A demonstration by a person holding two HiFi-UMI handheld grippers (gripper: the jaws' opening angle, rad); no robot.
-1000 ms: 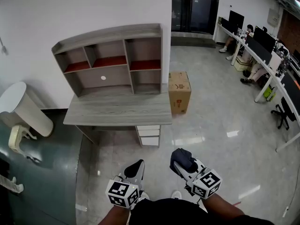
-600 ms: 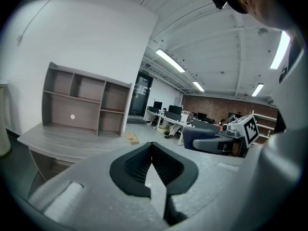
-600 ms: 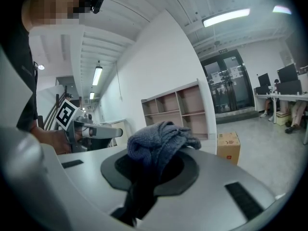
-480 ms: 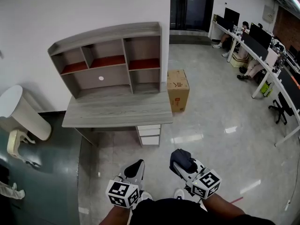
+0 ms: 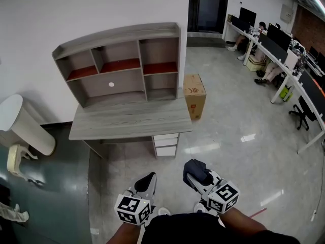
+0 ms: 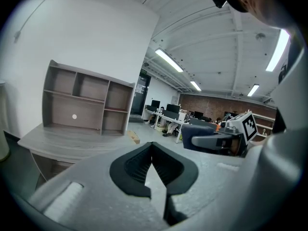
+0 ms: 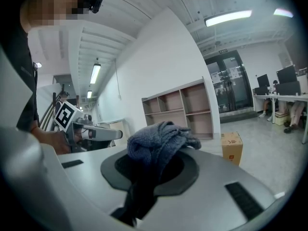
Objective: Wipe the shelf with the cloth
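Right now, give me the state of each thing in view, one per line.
Left tongs: shut, holding nothing.
Right tongs: shut on the cloth.
Shelf: upright on the desk, compartments empty.
Desk drawers: shut.
Cardboard box: closed, on the floor.

Held low side by side, left tool (image 5: 147, 180) closed empty, right tool (image 5: 199, 183) clamping cloth (image 5: 197, 170).

Cloth (image 7: 161, 141) end hidden inside right claw (image 7: 150, 171), distant seated people (image 5: 262, 29) too small
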